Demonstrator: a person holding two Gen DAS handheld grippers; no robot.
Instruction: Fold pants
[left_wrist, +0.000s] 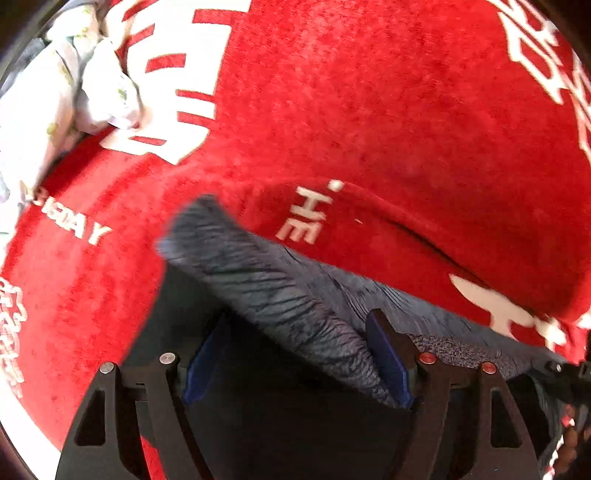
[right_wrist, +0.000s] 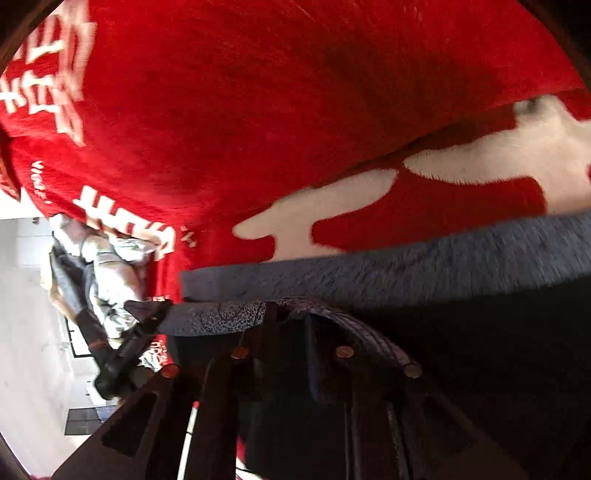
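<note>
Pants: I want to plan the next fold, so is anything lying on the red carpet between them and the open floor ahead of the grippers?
Nothing visible. The grey pants hang at the left gripper, and the red carpet ahead is bare. A crumpled white cloth lies off at the far left edge, aside from that stretch.

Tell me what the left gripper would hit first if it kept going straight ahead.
Probably the grey pants bunched right at the left gripper; past them lies the red printed carpet. Depth is hard to judge.
</note>
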